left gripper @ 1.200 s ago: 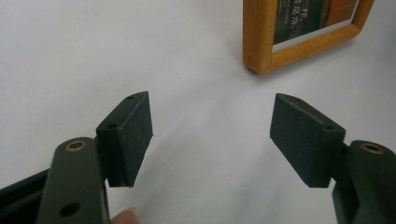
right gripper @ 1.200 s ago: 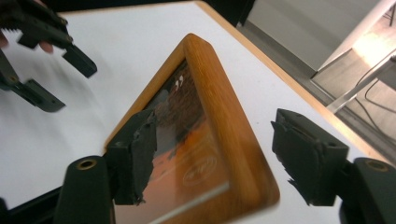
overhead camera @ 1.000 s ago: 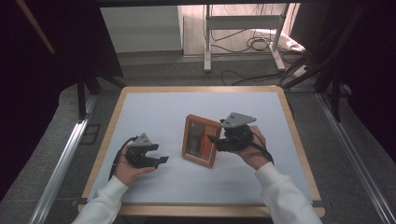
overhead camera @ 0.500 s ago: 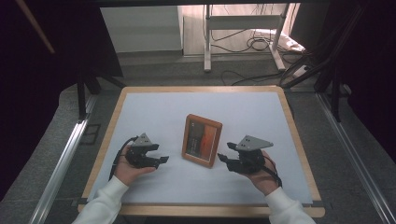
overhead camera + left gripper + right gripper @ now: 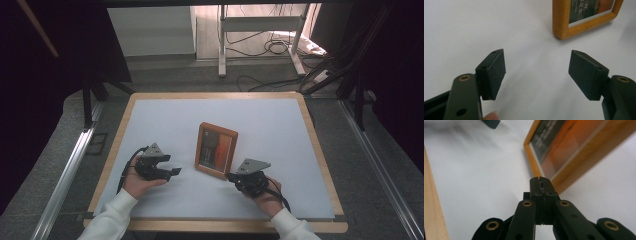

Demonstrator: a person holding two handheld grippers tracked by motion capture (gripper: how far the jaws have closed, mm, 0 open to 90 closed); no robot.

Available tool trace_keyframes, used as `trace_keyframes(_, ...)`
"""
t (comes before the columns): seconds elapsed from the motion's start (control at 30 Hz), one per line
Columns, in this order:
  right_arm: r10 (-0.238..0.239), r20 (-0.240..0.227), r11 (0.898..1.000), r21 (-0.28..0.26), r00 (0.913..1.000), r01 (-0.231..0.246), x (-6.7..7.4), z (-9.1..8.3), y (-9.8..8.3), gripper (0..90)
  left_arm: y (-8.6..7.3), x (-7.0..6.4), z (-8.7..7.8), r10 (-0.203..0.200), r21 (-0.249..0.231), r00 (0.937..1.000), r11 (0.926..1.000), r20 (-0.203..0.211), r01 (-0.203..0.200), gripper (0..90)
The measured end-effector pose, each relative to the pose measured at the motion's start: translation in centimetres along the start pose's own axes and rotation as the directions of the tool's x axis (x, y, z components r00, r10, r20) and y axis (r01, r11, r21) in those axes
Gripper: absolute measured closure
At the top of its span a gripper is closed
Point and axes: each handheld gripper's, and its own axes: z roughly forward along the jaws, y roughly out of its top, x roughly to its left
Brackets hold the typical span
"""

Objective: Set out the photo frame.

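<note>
Nearby, the picture frame (image 5: 216, 150) lies flat on the table (image 5: 280, 125), print inside

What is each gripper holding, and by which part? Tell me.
Nothing. The left gripper is open over bare table; the right gripper is shut on nothing, beside the wooden picture frame.

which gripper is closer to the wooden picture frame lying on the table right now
Right. The right gripper, jaws shut, sits just off the near right corner of the wooden picture frame. The left gripper, jaws open, rests farther off to the frame's left.
</note>
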Motion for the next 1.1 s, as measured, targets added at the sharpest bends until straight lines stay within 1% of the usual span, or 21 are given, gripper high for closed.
trace_keyframes(0.2,-0.028,-0.030,0.999,0.043,0.9992,0.029,1.2,2.2,0.2,89.9,0.0,-0.1,0.0,0.004,-0.001,1.0000,1.0000,0.003,-0.004,29.9)
trace_keyframes(0.3,-0.040,-0.028,0.997,0.061,0.9988,0.041,1.5,2.9,0.3,89.9,0.0,-0.1,0.0,0.003,-0.002,1.0000,1.0000,0.004,-0.003,29.9)
trace_keyframes(0.4,-0.035,-0.023,0.997,0.074,0.9991,0.037,1.4,3.6,0.4,89.9,0.0,0.0,-0.1,0.001,-0.004,1.0000,1.0000,0.003,-0.001,29.9)
trace_keyframes(0.5,-0.037,-0.008,0.996,0.082,0.9993,0.037,1.2,3.8,0.3,89.9,0.0,0.0,-0.1,0.001,-0.004,1.0000,1.0000,0.002,-0.001,29.9)
trace_keyframes(0.63,-0.024,0.015,0.996,0.090,0.9996,0.023,0.5,4.1,0.1,90.0,0.0,-0.1,-0.1,0.002,-0.004,1.0000,1.0000,0.004,-0.002,29.9)
trace_keyframes(0.7,-0.011,0.002,0.996,0.088,0.9999,0.011,0.3,4.2,0.0,90.0,0.0,-0.1,-0.1,0.002,-0.006,1.0000,1.0000,0.002,-0.002,29.9)
trace_keyframes(0.8,-0.024,0.005,0.995,0.093,0.9997,0.024,0.3,4.2,0.1,90.0,0.0,-0.1,-0.1,0.001,-0.006,1.0000,1.0000,0.002,-0.001,29.9)
trace_keyframes(1.1,-0.010,0.022,0.996,0.089,0.9997,0.008,-0.5,3.8,-0.3,90.0,0.0,0.0,-0.2,0.001,-0.008,1.0000,1.0000,0.002,-0.001,29.9)
